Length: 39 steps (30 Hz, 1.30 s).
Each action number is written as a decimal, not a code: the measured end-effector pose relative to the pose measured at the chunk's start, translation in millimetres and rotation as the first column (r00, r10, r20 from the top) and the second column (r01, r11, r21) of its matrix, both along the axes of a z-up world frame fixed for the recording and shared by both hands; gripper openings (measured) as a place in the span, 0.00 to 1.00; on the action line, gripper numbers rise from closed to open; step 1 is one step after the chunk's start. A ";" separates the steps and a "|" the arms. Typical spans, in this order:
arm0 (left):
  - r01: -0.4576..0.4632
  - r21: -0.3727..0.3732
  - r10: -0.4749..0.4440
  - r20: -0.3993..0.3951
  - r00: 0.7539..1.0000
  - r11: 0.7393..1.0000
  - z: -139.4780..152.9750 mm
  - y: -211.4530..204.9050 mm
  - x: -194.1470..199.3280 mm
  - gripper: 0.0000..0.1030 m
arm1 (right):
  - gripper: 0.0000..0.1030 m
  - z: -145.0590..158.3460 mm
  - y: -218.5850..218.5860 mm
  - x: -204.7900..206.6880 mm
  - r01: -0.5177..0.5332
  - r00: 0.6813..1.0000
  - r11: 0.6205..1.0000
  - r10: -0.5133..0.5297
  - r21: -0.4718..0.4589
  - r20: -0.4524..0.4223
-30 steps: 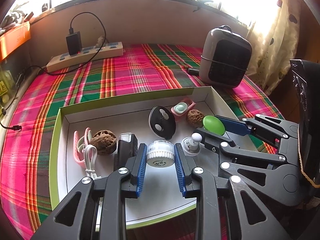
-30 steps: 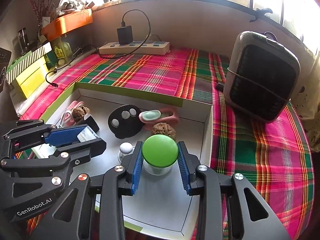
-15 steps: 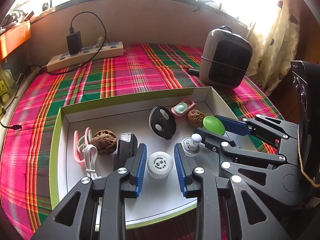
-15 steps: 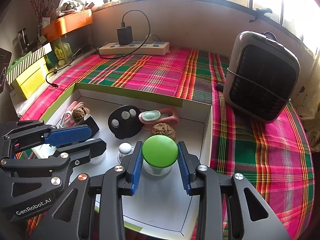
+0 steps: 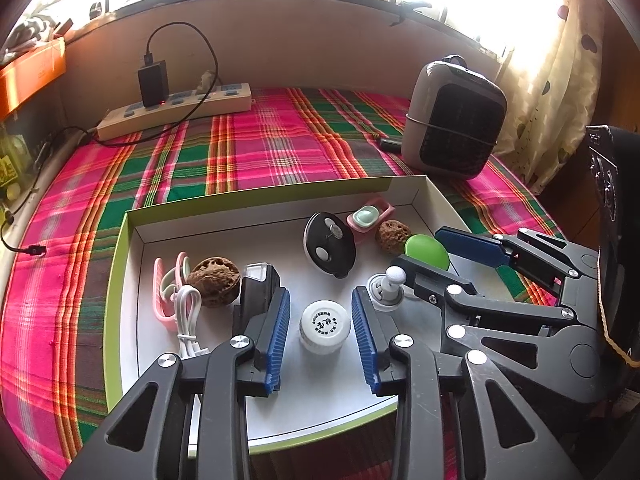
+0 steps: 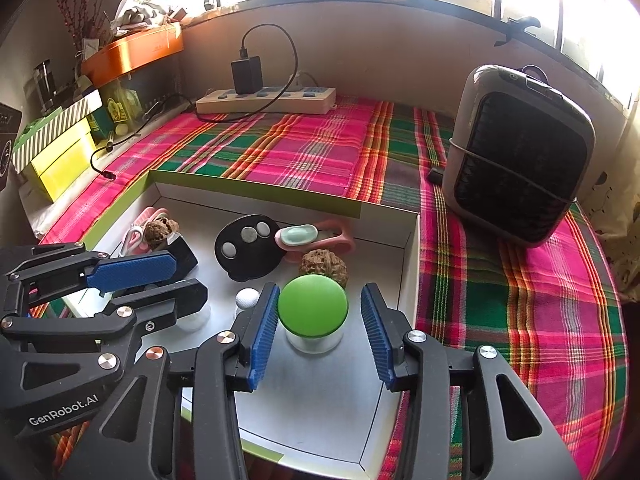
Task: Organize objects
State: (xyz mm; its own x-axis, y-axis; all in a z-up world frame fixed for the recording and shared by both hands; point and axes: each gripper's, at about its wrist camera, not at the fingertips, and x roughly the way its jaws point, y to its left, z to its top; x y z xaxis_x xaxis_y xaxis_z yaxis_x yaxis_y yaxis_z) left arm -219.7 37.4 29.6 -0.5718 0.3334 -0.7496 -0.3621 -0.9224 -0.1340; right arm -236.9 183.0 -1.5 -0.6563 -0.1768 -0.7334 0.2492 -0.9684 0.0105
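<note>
A white tray with a green rim (image 5: 120,264) (image 6: 256,196) lies on a plaid cloth. My left gripper (image 5: 320,320) is open around a small white capped jar (image 5: 325,326) that stands on the tray floor, pads apart from it. My right gripper (image 6: 318,322) is open around a green-lidded jar (image 6: 313,306), with gaps on both sides. The tray also holds two walnuts (image 5: 214,280) (image 6: 323,265), a black oval disc (image 5: 329,245), a pink clip with a mint pad (image 6: 316,236), a white cable (image 5: 188,320), a black block (image 5: 258,284) and a white joystick knob (image 5: 388,290).
A grey heater (image 6: 520,160) stands on the cloth right of the tray. A power strip with a black charger (image 5: 172,106) lies at the back wall. Boxes and an orange tin (image 6: 132,54) sit on the left shelf. A black cable end (image 5: 34,249) lies left.
The left gripper has let the white jar down onto the tray and opened. The right gripper has opened, leaving the green-lidded jar standing between its pads.
</note>
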 end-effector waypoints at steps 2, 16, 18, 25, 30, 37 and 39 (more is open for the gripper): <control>-0.001 0.006 0.001 0.001 1.000 1.000 0.7 -1.3 1.7 0.30 | 0.44 0.8 0.8 1.4 0.005 1.000 1.000 -0.005 -0.007 -0.002; -0.031 0.017 0.031 -0.028 0.999 0.999 15.2 -11.4 26.9 0.31 | 0.48 12.8 4.3 25.4 0.038 0.999 0.999 -0.039 -0.025 -0.034; -0.041 0.015 0.042 -0.036 0.998 0.999 18.1 -13.0 33.6 0.31 | 0.48 15.8 4.8 31.8 0.049 0.998 0.998 -0.050 -0.039 -0.039; -0.093 0.008 0.093 -0.047 0.995 0.996 21.0 -21.5 57.6 0.31 | 0.48 24.7 3.0 56.6 0.056 0.997 0.997 -0.059 -0.060 -0.055; -0.143 -0.020 0.142 -0.056 0.988 0.990 18.1 -26.9 76.9 0.31 | 0.48 26.3 0.5 77.7 0.070 0.996 0.996 -0.073 -0.056 -0.056; -0.187 -0.043 0.186 -0.023 0.982 0.981 2.4 -39.2 97.0 0.31 | 0.48 16.4 -0.6 100.4 0.090 0.996 0.995 -0.090 -0.035 -0.019; -0.202 -0.059 0.202 -0.012 0.979 0.978 -2.4 -42.3 100.1 0.31 | 0.48 10.3 -0.6 105.9 0.088 0.996 0.995 -0.088 -0.037 0.000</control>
State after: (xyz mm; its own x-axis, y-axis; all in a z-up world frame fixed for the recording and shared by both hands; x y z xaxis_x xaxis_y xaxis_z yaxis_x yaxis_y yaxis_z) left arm -119.6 -4.9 27.2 -0.6271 0.1653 -0.7612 -0.1679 -0.9829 -0.0751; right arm -131.0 182.5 8.9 -0.6714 -0.1450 -0.7267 0.1629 -0.9856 0.0462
